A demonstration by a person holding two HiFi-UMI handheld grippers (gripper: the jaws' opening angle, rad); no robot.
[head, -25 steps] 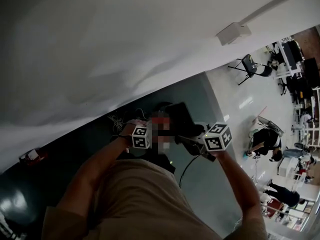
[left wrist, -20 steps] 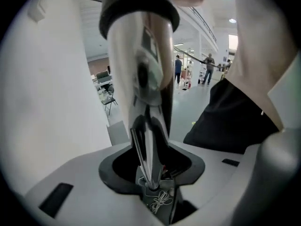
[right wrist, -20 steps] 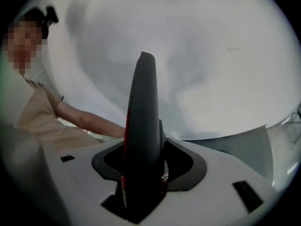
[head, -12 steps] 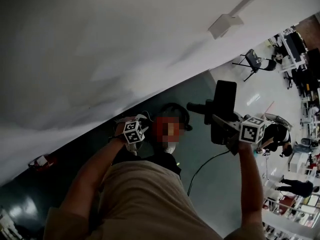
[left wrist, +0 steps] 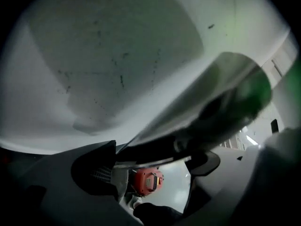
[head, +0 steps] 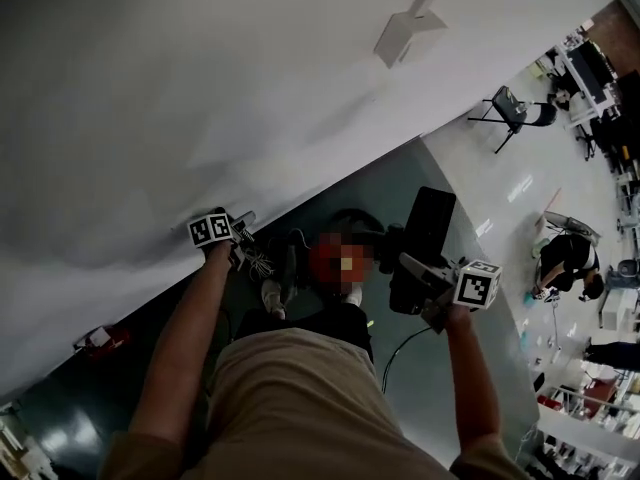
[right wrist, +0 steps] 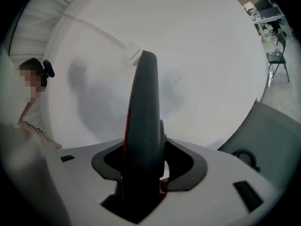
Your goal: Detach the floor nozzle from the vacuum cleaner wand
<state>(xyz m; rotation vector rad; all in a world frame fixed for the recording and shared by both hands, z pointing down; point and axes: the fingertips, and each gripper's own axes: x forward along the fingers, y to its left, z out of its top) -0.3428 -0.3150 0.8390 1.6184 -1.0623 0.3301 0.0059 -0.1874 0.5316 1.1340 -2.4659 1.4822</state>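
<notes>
Plain white wall (head: 200, 88), grey-green floor (head: 450, 368).
Clamped in right gripper (head: 418, 273): flat dark floor nozzle (right wrist: 143, 107), long axis along jaws, toward wall; left gripper (left wrist: 155, 171) just opened wide, gripping nothing.

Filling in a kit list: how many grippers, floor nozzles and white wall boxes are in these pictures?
Grippers: 2, the left gripper, jaws just opened, nothing clamped between them; the right gripper shut on the floor nozzle
Floor nozzle: 1
White wall box: 1
Total: 4
</notes>
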